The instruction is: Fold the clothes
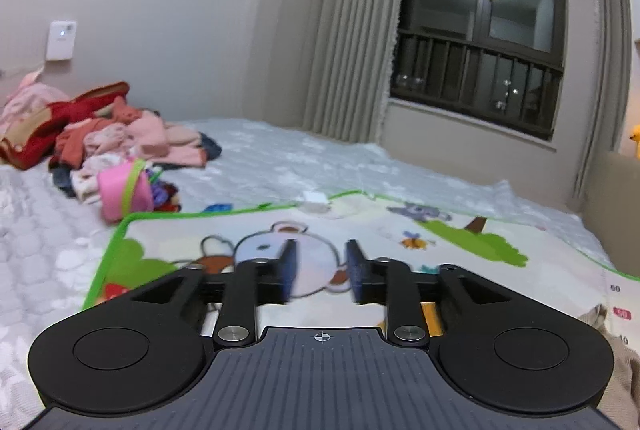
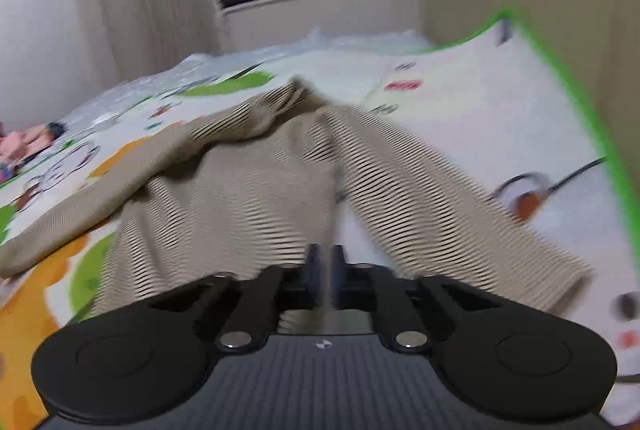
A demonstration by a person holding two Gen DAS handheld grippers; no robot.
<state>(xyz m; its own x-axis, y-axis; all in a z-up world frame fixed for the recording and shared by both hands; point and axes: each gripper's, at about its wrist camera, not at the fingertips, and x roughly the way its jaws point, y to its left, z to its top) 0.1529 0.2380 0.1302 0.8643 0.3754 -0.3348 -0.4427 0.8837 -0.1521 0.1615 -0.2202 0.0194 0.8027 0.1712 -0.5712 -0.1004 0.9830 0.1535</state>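
indoors, on a bed (image 1: 280, 158) with a pale quilted cover, a cartoon play mat (image 1: 360, 230) edged in green lay spread out, and both tools were held over it. the left gripper (image 1: 321, 270) hung above the mat's bear drawing with its fingers (image 1: 289, 266) wide apart and nothing between them. the right gripper (image 2: 326, 272) sat low at the near edge of a beige ribbed garment (image 2: 248, 190), its fingers (image 2: 314, 270) drawn almost together; a thin pale strip showed in the narrow gap, but motion blur made it impossible to tell whether cloth was pinched there.

the garment lay rumpled across the middle of the mat, one part running off to the left and another stretching to the right, with a raised fold near its far end. a corner of the same beige cloth (image 1: 616, 362) showed at the lower right of the left wrist view, just beside the mat's printed height scale.

a heap of pink and red clothes (image 1: 100, 134) sat at the far left of the bed, well apart from the mat, with a pink bag (image 1: 124, 190) with a green strap at its near side. a small white object (image 1: 316, 202) rested at the mat's far edge. behind the bed stood beige curtains (image 1: 348, 50) and a dark window (image 1: 480, 30) with a railing, a lamp reflected in the glass. a white device (image 1: 61, 40) was fixed to the wall on the left.
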